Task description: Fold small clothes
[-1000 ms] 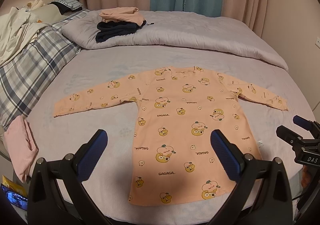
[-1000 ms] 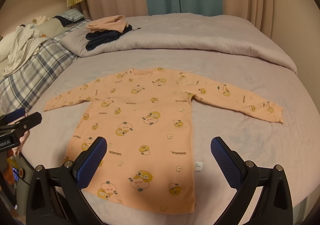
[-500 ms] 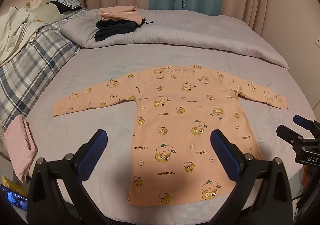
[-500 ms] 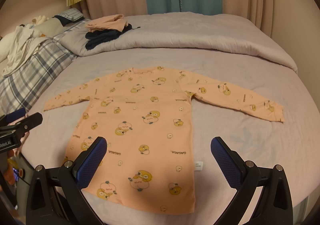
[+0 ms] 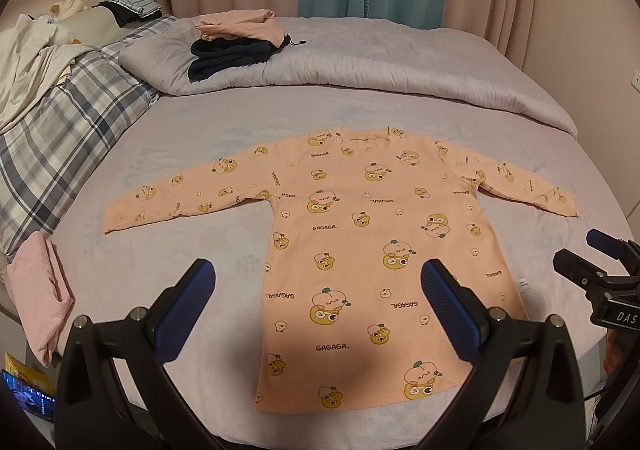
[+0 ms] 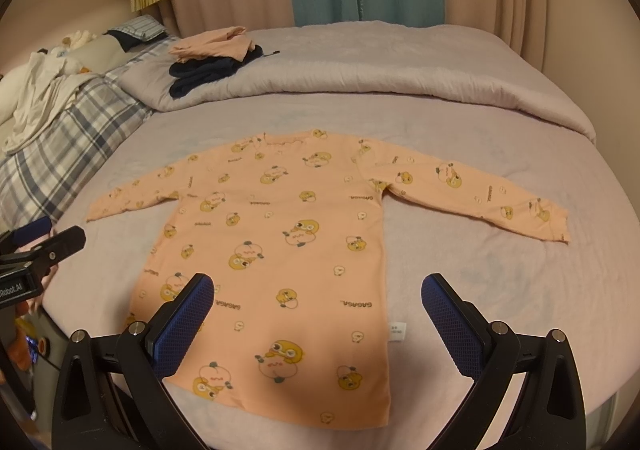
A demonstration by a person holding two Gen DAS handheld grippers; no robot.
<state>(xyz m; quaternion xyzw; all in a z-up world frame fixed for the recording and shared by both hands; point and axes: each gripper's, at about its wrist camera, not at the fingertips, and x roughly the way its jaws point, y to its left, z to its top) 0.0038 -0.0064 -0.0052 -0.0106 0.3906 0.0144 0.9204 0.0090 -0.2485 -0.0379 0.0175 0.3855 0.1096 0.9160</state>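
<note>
1. Bed (image 5: 192,153): the peach shirt (image 5: 372,234) lies flat at its centre, hem towards me at 6 o'clock, sleeves out to 9 and 3.
2. Folded stack (image 5: 236,45) at 11 o'clock, well apart.
3. I'd judge sleeves first: pinch each cuff, fold inward, keep the body flat.
4. Left hand-held gripper (image 5: 318,308) and right hand-held gripper (image 6: 318,310): both spread wide, empty, above the hem.

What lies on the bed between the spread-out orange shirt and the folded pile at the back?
Only bare lilac sheet separates the orange shirt from the rolled duvet carrying the pile, in both views.
</note>
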